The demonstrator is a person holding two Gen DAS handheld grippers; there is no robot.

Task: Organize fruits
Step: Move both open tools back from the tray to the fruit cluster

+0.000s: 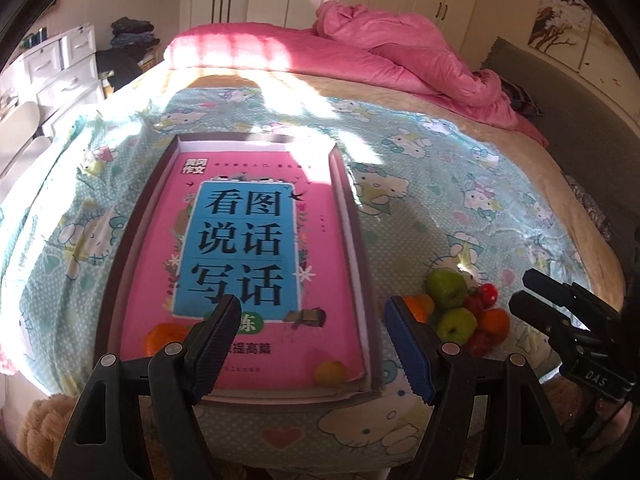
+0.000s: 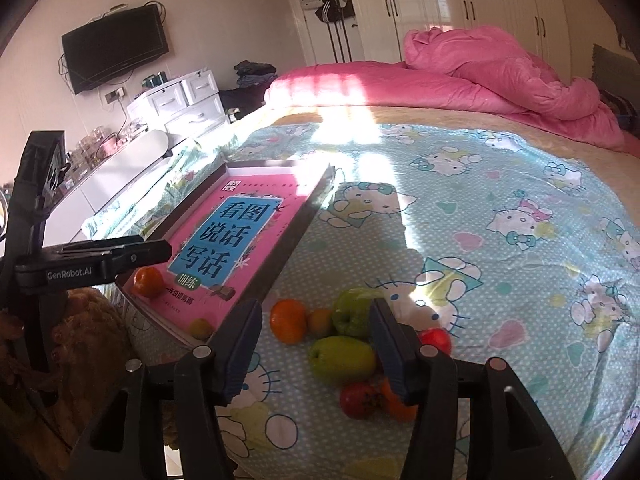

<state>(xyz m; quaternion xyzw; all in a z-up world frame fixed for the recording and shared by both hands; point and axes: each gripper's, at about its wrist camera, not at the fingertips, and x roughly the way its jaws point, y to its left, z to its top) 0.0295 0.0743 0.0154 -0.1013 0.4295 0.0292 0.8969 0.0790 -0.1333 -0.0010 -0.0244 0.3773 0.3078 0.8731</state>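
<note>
A shallow brown tray lies on the bed with a pink book in it. On the book rest an orange and a small yellow fruit. To the tray's right sits a pile of fruit: green apples, oranges and red fruits. My left gripper is open above the book's near end. My right gripper is open above the pile, with no pad touching the fruit.
The bed has a cartoon-cat sheet, with a crumpled pink duvet at its far end. A white drawer unit and a wall television stand to the left. A furry brown thing sits off the bed's near left edge.
</note>
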